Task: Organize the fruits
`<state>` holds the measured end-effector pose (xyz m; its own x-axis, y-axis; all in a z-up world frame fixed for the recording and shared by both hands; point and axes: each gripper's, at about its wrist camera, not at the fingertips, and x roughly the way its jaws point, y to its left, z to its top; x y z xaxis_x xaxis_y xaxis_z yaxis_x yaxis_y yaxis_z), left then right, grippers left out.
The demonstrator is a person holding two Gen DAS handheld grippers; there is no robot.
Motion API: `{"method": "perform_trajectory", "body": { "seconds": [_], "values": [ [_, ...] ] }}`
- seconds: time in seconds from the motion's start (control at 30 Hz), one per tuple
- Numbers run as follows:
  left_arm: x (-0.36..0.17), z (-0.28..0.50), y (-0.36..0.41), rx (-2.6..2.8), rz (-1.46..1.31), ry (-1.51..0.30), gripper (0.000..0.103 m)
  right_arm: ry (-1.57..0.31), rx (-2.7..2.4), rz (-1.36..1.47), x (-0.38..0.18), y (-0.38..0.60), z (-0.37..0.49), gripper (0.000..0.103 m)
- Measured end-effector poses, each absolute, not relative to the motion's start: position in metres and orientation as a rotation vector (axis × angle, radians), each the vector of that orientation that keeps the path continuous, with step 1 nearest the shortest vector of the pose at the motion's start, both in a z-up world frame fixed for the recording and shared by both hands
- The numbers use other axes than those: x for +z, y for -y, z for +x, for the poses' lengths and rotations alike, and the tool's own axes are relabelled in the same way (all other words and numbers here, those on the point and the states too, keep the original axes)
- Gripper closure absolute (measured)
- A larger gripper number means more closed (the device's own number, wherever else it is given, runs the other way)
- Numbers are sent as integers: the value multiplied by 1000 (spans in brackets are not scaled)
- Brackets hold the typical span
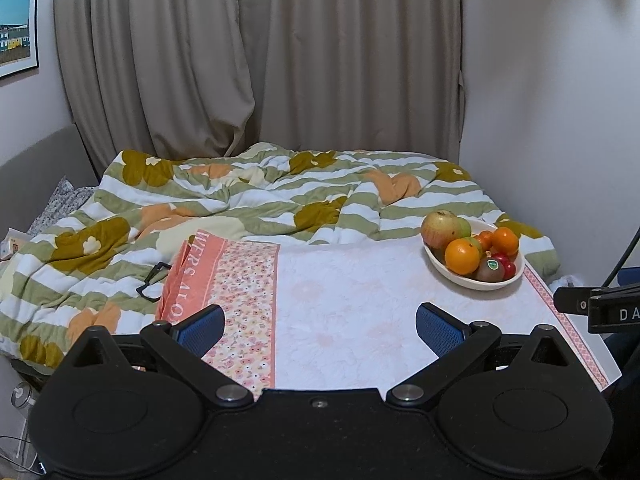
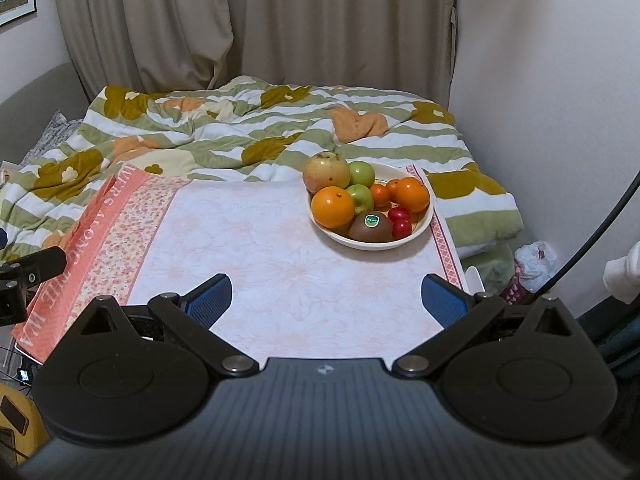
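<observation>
Both grippers hang low at the bottom of their frames, each with its blue pads spread wide and nothing between them: the left gripper [image 1: 320, 330] and the right gripper [image 2: 327, 300] are released above the near edge of the worktop [image 2: 280, 280]. That worktop wears a pale pink floral cloth [image 1: 340, 320] with an orange lettered band along its left side.

Right of centre in the right wrist view, and at the right in the left wrist view, a cream bowl [image 2: 425, 224] stands on the cloth near its far right corner, well apart from either gripper. Piled in it are a large reddish-yellow apple [image 2: 327, 172] at the back left, two green apples [image 2: 362, 173] beside it, a big orange [image 2: 333, 206] in front, another orange [image 2: 412, 194] at the right, a small mandarin [image 2: 380, 195] between them, a stickered kiwi [image 2: 370, 227] at the front rim, and two red cherry tomatoes [image 2: 400, 222] touching it.

Beyond the worktop lies a bed with a rumpled green-striped flowered duvet [image 1: 240, 200], beige curtains [image 1: 260, 60] closed behind it.
</observation>
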<state>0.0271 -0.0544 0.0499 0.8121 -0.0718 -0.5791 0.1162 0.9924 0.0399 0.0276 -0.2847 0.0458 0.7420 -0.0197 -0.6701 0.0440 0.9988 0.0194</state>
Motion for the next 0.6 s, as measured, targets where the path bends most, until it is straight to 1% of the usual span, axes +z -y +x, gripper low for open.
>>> {"method": "perform_trajectory", "body": {
  "seconds": [0.6],
  "values": [
    [48,30,48,-96,79,-614,0,-749,-40,31,42,281,37,0]
  ]
}}
